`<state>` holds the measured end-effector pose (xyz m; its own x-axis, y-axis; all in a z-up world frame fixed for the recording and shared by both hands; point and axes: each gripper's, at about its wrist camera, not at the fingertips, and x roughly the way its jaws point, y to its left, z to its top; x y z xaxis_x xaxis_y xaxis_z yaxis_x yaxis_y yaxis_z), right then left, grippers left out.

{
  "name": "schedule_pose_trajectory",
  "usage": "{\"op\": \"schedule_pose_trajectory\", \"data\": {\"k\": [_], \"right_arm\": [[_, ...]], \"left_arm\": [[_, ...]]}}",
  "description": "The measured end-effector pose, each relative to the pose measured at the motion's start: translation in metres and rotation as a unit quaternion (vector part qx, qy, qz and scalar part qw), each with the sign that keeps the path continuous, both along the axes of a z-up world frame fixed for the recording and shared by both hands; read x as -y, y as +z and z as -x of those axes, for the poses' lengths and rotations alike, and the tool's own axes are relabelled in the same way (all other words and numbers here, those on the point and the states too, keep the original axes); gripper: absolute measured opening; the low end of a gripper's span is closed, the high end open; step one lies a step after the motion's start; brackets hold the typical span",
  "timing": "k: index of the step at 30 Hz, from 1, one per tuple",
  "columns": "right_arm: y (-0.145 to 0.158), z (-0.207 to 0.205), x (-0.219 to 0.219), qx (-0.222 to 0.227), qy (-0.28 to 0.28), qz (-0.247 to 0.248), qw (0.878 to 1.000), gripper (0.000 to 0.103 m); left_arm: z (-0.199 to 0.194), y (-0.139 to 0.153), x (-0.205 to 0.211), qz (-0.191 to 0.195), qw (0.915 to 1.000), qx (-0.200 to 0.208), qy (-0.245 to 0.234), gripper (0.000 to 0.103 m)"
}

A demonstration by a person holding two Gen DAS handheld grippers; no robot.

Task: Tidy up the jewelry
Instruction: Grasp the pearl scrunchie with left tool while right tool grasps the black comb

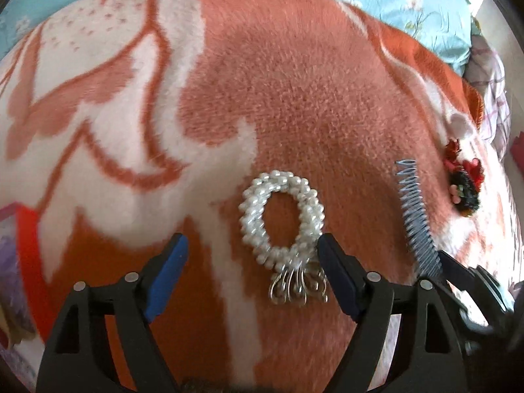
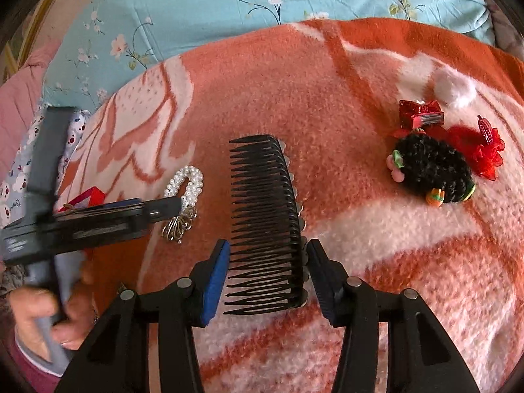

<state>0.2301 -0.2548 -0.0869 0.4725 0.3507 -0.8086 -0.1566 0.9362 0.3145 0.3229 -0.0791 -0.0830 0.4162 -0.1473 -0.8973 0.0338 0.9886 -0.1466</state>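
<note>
A white pearl bracelet (image 1: 281,216) (image 2: 186,183) with a bunch of metal rings (image 1: 298,286) lies on the orange and white blanket (image 1: 294,98). My left gripper (image 1: 252,240) (image 2: 172,206) stands open around it, and the bracelet lies closer to the right finger (image 1: 337,275); neither pad presses on it. A black hair comb (image 2: 265,222) sits between the pads of my right gripper (image 2: 267,262), teeth against the left pad and spine against the right one. In the left wrist view the comb (image 1: 416,222) shows edge-on, with the right gripper (image 1: 458,271) shut on it.
At the right lie a black knitted clip (image 2: 432,170) (image 1: 465,190), a red bow clip (image 2: 421,116), a red flower clip (image 2: 488,150) and a white pompom (image 2: 455,90) (image 1: 460,122). A red box (image 1: 29,245) (image 2: 88,196) sits at the left. Blue floral sheet (image 2: 229,9) lies beyond the blanket.
</note>
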Motion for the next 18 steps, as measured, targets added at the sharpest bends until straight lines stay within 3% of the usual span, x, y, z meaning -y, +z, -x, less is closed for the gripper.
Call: {"op": "schedule_pose_trajectory", "data": {"k": [3, 4, 6, 7, 9, 10, 18], "right_arm": [[-0.004, -0.001, -0.004, 0.003, 0.002, 0.003, 1.000, 0.053], [-0.004, -0.001, -0.005, 0.003, 0.003, 0.005, 1.000, 0.054], [-0.005, -0.001, -0.007, 0.007, 0.004, 0.010, 1.000, 0.054], [-0.006, -0.001, -0.007, 0.008, 0.004, 0.013, 1.000, 0.053], [-0.006, 0.000, -0.007, 0.009, -0.002, 0.020, 1.000, 0.041], [-0.005, 0.001, -0.005, 0.009, -0.006, 0.017, 1.000, 0.022], [0.011, 0.013, 0.001, 0.023, -0.010, -0.021, 0.999, 0.010]], "left_arm": [[-0.006, -0.006, 0.005, -0.003, 0.9999, 0.007, -0.007, 0.074], [-0.006, -0.007, 0.006, 0.002, 0.9999, 0.007, -0.014, 0.059], [-0.005, -0.004, 0.007, 0.006, 0.9996, 0.015, -0.022, 0.041], [-0.003, -0.002, 0.007, 0.003, 0.9995, 0.018, -0.025, 0.023], [0.004, 0.002, 0.005, 0.003, 0.9994, 0.022, -0.027, 0.020], [0.008, 0.004, 0.003, 0.004, 0.9993, 0.025, -0.026, 0.019], [0.056, 0.024, -0.022, 0.032, 0.9985, 0.042, -0.014, 0.017]]}}
